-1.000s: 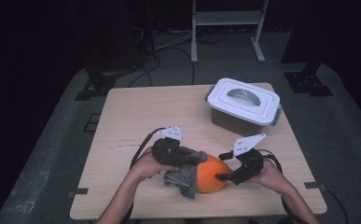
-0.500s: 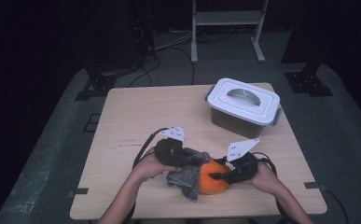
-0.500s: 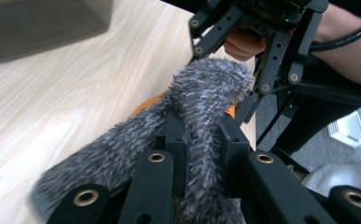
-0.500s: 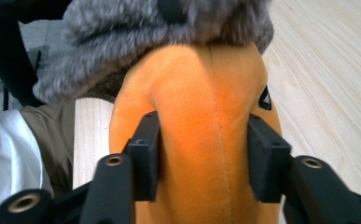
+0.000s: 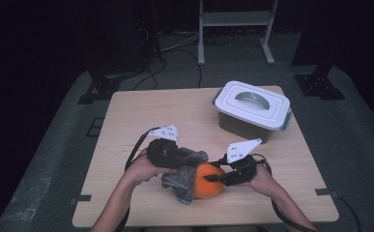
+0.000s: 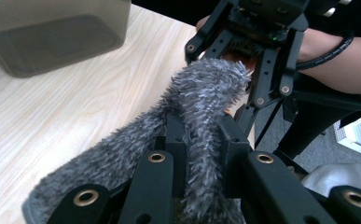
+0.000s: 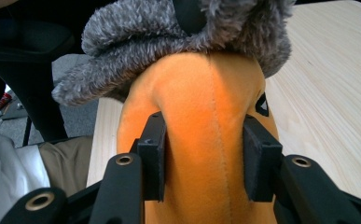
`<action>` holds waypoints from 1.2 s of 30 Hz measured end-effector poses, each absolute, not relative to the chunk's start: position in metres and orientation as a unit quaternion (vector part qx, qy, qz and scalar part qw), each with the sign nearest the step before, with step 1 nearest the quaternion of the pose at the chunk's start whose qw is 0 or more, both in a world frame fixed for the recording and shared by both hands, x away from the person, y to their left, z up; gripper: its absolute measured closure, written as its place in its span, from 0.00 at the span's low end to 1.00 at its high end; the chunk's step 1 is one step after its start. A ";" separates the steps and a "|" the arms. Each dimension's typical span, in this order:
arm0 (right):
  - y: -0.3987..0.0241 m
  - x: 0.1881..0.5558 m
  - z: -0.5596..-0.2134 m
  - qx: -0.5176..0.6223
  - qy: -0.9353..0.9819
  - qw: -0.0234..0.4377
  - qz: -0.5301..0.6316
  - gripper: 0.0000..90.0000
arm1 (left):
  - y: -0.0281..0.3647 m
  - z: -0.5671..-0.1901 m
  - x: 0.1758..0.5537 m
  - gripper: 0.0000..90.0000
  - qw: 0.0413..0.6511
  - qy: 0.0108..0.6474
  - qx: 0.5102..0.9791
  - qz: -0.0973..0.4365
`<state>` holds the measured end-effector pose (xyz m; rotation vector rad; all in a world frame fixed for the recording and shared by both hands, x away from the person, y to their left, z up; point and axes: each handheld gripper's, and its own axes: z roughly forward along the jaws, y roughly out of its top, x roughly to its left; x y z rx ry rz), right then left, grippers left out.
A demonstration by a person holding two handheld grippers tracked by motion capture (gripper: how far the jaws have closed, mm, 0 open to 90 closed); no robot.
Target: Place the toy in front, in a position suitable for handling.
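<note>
An orange plush ball (image 5: 208, 182) lies near the table's front edge, partly wrapped in a grey fuzzy cover (image 5: 184, 169). My left gripper (image 5: 177, 158) comes in from the left and is shut on a fold of that grey cover (image 6: 206, 84), which bulges up between its pads. My right gripper (image 5: 214, 178) comes in from the right. Its jaws have just been closing, and both pads dent the orange plush (image 7: 206, 93) from either side. The grey cover (image 7: 169, 28) drapes over the far end of the plush. The right gripper (image 6: 262, 46) faces the left one closely.
A grey tub with a white lid (image 5: 252, 108) stands at the table's back right, and its wall (image 6: 52, 37) is at the top left of the left gripper view. The wooden table (image 5: 151, 116) stretches bare behind the hands. Cables and stands are on the dark floor beyond.
The right gripper has moved left onto the orange plush and its jaws have narrowed around it. The left gripper has shifted slightly with the grey cover still in it.
</note>
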<state>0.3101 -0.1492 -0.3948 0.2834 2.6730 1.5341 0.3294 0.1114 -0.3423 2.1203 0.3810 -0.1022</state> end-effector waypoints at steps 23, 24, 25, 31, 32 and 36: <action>-0.195 0.318 -0.422 0.102 0.870 -0.007 0.482 0.56 | 0.109 -0.376 0.335 0.87 0.439 0.182 0.878 -0.052; -0.195 0.318 -0.422 0.101 0.870 -0.006 0.483 0.56 | 0.109 -0.376 0.335 0.87 0.439 0.182 0.878 -0.052; -0.195 0.318 -0.423 0.102 0.869 -0.007 0.485 0.56 | 0.108 -0.376 0.335 0.86 0.439 0.182 0.878 -0.052; -0.188 0.312 -0.421 0.095 0.874 0.002 0.476 0.56 | 0.103 -0.368 0.334 0.87 0.443 0.170 0.879 -0.050; -0.186 0.310 -0.420 0.089 0.877 0.006 0.472 0.56 | 0.100 -0.366 0.334 0.87 0.442 0.166 0.880 -0.048; -0.175 0.304 -0.418 0.065 0.885 0.014 0.461 0.56 | 0.090 -0.358 0.334 0.87 0.446 0.157 0.880 -0.046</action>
